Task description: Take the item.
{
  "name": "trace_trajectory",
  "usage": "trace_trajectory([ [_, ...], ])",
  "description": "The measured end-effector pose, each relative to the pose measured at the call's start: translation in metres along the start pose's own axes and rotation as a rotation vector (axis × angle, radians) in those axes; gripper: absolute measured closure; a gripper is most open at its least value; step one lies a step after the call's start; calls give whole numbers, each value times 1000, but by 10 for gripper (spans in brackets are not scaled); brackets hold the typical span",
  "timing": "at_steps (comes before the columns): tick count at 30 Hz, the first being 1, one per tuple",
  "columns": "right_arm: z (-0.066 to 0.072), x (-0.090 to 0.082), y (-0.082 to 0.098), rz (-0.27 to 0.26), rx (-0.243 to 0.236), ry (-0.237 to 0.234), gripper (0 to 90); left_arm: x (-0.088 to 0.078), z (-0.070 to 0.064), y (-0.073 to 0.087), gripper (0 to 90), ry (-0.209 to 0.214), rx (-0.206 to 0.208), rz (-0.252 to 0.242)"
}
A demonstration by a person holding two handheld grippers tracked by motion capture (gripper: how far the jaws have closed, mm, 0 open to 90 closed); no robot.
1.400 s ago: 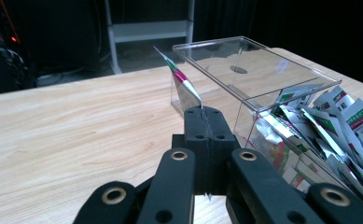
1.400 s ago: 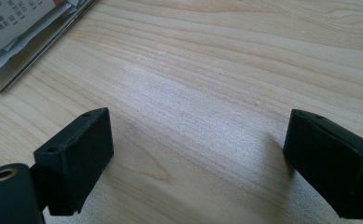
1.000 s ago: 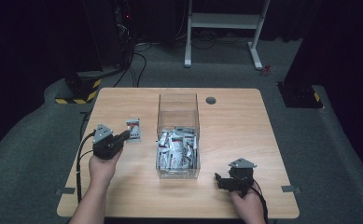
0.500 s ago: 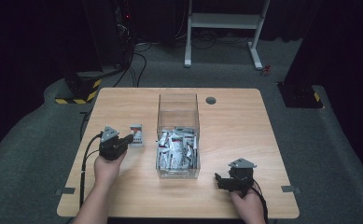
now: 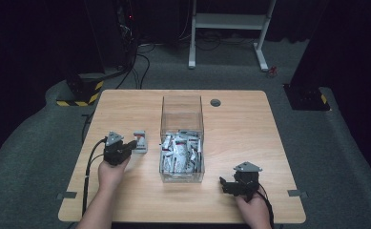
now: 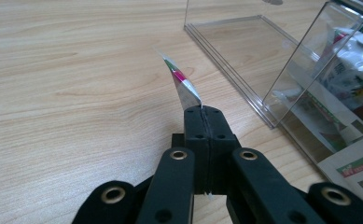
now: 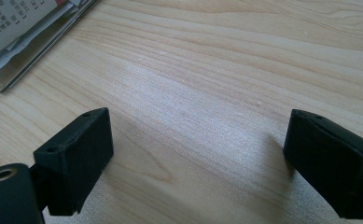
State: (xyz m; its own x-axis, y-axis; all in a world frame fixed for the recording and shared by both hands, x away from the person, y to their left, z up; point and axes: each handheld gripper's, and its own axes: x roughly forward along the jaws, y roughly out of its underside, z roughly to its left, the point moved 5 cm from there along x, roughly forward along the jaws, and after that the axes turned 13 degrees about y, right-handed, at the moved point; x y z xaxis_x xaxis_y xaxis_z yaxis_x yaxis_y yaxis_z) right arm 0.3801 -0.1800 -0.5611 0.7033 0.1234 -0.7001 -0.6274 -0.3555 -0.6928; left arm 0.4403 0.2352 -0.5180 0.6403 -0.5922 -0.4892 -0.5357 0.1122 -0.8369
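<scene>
A silver sachet with red and green print is pinched by its edge in my left gripper, left of the clear box. In the left gripper view the jaws are pressed together on the sachet, which curls up above the wood. My left gripper is shut on it. The clear plastic box stands mid-table, its near half holding several similar sachets. My right gripper rests low near the front right, jaws wide apart over bare wood, nothing between them.
The wooden table has a round cable hole behind the box. The box wall stands close on the right in the left gripper view. A box corner with printed sachets lies far left in the right gripper view.
My left gripper has come down and toward the near side with the sachet, now close to the tabletop. The right gripper has stayed put.
</scene>
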Motion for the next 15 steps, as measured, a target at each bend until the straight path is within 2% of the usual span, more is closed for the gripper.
trace_trajectory([
  [15,0,0,0,-1,0,0,81,5,4,4,888,-44,15,33],
])
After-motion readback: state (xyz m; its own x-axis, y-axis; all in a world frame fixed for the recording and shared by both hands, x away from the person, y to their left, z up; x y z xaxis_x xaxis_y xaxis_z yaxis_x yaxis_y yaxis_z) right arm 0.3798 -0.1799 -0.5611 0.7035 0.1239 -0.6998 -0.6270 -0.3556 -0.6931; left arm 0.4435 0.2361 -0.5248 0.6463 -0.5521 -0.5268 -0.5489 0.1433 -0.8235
